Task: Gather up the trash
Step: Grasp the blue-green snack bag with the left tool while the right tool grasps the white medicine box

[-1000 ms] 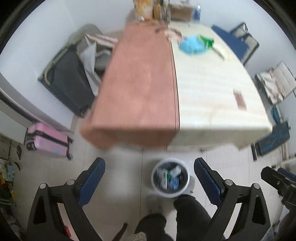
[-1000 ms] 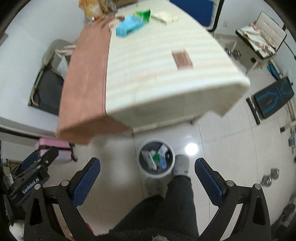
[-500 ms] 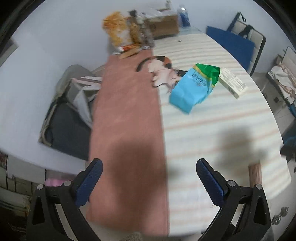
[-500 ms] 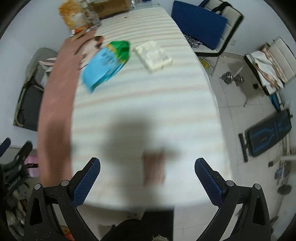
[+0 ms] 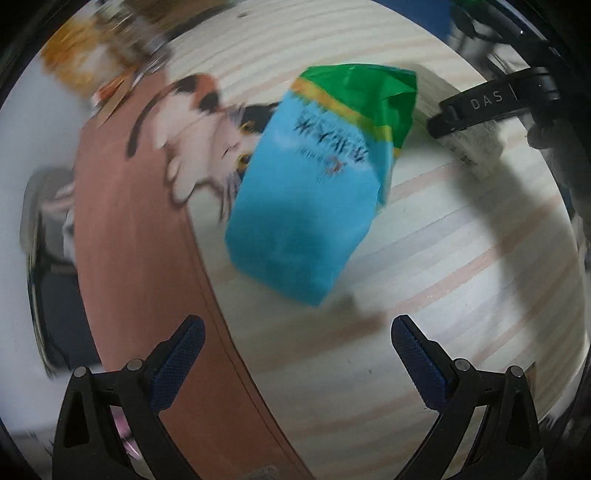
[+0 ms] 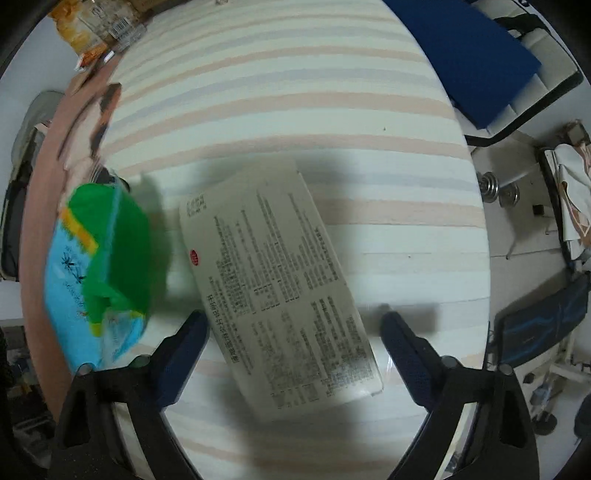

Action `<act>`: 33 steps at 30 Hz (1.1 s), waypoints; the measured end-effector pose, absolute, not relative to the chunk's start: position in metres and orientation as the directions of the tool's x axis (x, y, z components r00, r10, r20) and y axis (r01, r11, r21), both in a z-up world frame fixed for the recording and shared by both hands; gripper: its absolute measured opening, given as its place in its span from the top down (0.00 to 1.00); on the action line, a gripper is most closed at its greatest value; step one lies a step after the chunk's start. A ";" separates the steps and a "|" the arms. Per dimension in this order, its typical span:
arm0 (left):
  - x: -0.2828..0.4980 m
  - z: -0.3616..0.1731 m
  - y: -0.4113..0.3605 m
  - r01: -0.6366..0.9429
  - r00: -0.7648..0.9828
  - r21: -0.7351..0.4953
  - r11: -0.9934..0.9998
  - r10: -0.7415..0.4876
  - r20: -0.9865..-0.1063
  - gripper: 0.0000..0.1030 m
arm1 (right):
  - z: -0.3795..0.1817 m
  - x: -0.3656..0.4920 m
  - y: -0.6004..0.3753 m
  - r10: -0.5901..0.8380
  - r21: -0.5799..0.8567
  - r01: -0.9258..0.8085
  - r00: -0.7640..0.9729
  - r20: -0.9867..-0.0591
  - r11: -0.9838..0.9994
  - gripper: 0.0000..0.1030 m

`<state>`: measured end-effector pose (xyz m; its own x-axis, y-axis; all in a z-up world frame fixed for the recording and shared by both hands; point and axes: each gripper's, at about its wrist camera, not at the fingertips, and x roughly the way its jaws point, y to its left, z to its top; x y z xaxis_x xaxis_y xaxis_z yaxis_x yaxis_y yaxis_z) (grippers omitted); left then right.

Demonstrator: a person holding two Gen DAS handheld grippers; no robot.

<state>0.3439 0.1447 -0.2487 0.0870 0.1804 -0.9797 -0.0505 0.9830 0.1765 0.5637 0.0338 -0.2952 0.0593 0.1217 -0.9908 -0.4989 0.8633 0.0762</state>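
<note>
A blue and green snack bag lies on the striped table, just ahead of my open left gripper. In the right wrist view the same bag lies at the left. A flat printed paper packet lies beside it, and my open right gripper hovers over the packet's near half, fingers on either side. In the left wrist view the right gripper's black body sits over that packet at the upper right.
A brown cloth with a cat print covers the table's left part. Snack packs and boxes stand at the table's far end. A blue-cushioned chair stands off the table's far right. Dumbbells lie on the floor.
Both grippers moved from over the floor bin up over the table and forward. The left closed in on the blue bag, the right on the paper packet. Both stayed open.
</note>
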 end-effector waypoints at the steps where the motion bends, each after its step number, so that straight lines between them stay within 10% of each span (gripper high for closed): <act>1: 0.349 -0.246 0.142 -0.016 0.092 0.181 0.983 0.182 -0.979 0.00 | -0.294 0.562 0.033 0.113 0.059 -0.509 0.074 -0.991 0.858 0.18; 10: 0.413 -0.248 0.100 0.322 0.081 0.161 0.933 0.142 -0.987 0.00 | -0.293 0.552 -0.047 0.107 0.106 -0.345 -0.016 -0.994 0.933 0.18; 20: 0.470 -0.281 0.112 0.195 -0.008 0.083 0.977 0.086 -0.996 0.01 | -0.295 0.565 -0.065 0.106 0.107 -0.306 -0.020 -0.994 0.946 0.19; 23: 0.472 -0.280 0.114 0.129 0.005 0.051 0.990 0.051 -0.999 0.09 | -0.291 0.561 -0.063 0.102 0.102 -0.308 -0.016 -0.995 0.946 0.19; 29: 0.457 -0.256 0.120 -0.034 0.066 0.015 0.999 0.017 -0.998 0.76 | -0.291 0.564 -0.054 0.095 0.088 -0.338 0.003 -0.996 0.937 0.20; 33: 0.441 -0.236 0.115 -0.109 0.136 0.001 0.994 0.016 -0.991 0.87 | -0.291 0.561 -0.054 0.106 0.095 -0.338 0.017 -0.994 0.936 0.21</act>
